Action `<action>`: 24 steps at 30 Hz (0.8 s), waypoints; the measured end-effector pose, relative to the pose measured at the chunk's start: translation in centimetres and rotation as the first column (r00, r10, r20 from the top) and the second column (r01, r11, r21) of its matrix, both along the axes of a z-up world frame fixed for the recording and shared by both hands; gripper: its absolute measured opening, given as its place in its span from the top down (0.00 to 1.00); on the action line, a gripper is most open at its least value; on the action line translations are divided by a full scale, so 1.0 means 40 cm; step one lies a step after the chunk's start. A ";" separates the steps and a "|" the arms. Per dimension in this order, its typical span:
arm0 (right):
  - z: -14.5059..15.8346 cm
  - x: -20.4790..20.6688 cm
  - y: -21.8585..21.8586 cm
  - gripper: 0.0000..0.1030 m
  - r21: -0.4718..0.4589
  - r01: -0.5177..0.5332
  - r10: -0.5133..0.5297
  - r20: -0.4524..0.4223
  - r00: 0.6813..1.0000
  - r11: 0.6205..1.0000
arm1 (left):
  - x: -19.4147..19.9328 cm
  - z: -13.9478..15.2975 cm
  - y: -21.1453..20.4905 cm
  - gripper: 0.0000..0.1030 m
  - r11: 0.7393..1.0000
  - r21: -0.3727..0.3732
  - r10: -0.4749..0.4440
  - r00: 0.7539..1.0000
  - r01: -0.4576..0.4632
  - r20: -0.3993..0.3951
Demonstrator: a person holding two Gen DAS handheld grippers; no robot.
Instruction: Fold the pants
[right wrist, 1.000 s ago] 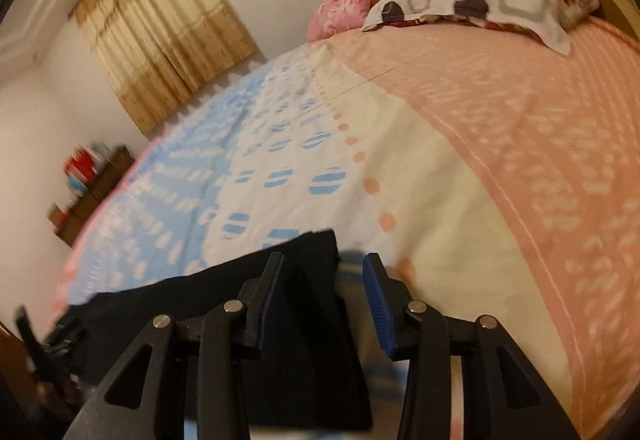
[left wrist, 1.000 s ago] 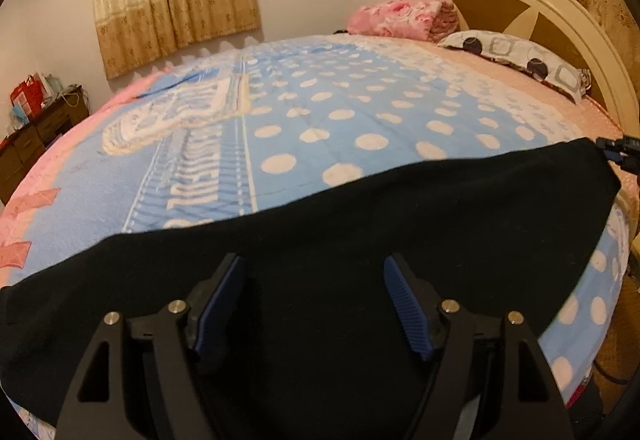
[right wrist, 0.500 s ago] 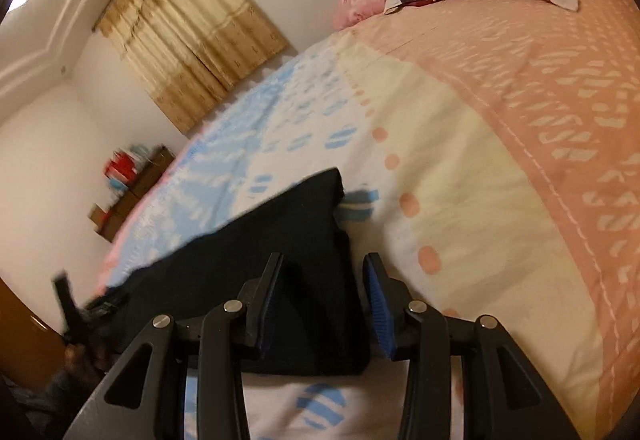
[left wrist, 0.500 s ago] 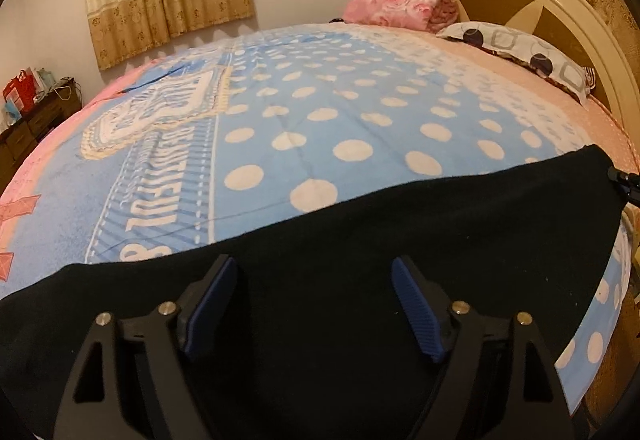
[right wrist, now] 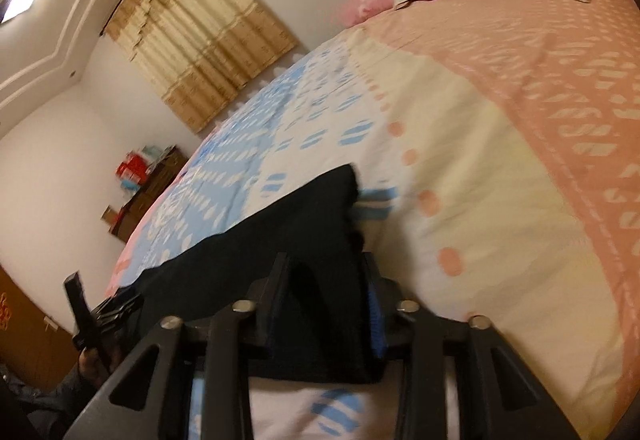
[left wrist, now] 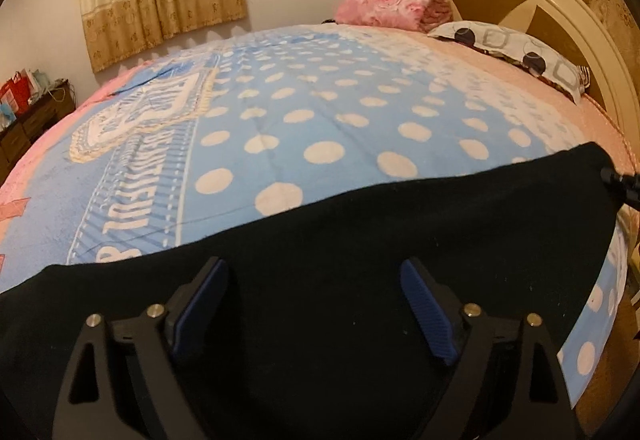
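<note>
Black pants [left wrist: 360, 260] lie lengthwise along the bed's [left wrist: 320, 128] near edge, seemingly flat.

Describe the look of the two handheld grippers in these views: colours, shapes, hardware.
Both are alike. The left gripper has matte black angular fingers with triangular cut-outs, silver round bolt heads on the linkage, and ribbed blue pads. The right gripper shows the same black frame, silver bolts and blue pads. No cables or markings are visible.
</note>
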State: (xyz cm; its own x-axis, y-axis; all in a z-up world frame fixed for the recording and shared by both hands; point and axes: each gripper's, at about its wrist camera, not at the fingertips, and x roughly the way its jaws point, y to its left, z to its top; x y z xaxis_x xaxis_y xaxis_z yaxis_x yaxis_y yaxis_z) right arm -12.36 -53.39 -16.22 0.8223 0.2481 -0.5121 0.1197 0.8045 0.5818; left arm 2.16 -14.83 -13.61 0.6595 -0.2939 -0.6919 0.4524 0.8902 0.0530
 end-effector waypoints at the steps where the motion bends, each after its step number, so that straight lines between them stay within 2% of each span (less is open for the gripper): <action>1: 0.002 0.003 0.012 0.87 -0.020 -0.004 0.004 -0.008 1.000 1.000 | 0.001 0.000 0.000 0.12 1.000 0.001 -0.001 1.000 0.001 -0.003; 7: 0.047 -0.019 0.028 0.89 -0.019 0.059 -0.059 0.043 0.997 0.998 | -0.008 0.007 0.019 0.12 1.000 0.012 0.002 1.000 -0.001 -0.016; 11: 0.145 -0.036 0.095 0.89 -0.060 0.049 -0.042 0.112 0.993 0.997 | -0.007 0.015 0.053 0.12 0.999 0.024 0.022 1.000 -0.021 -0.018; 15: 0.257 -0.005 0.259 0.89 -0.119 -0.044 0.064 0.175 0.982 0.992 | 0.000 0.034 0.122 0.12 0.998 -0.021 0.063 0.997 -0.064 -0.047; 17: 0.288 0.032 0.366 0.89 -0.164 -0.102 0.132 0.179 0.975 0.981 | -0.001 0.052 0.164 0.12 0.995 -0.053 0.083 0.995 -0.086 -0.054; 19: 0.300 0.080 0.483 0.89 -0.203 -0.167 0.203 0.167 0.965 0.965 | -0.007 0.072 0.207 0.12 0.992 -0.052 0.111 0.993 -0.112 -0.036; 21: 0.299 0.126 0.609 0.89 -0.304 -0.199 0.246 0.122 0.962 0.932 | -0.014 0.087 0.241 0.12 0.990 -0.038 0.135 0.991 -0.136 -0.017; 24: 0.265 0.185 0.820 0.89 -0.468 -0.265 0.324 0.048 0.945 0.843 | -0.022 0.106 0.307 0.12 0.983 -0.045 0.177 0.984 -0.177 0.000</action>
State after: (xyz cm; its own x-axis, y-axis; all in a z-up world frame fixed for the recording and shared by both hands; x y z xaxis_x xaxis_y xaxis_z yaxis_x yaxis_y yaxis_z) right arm -4.97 -20.60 -5.62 0.8097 0.2555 -0.5283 -0.2118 0.9668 0.1431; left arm 1.27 -2.57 -9.37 0.7064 -0.2031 -0.6780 0.2875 0.9577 0.0127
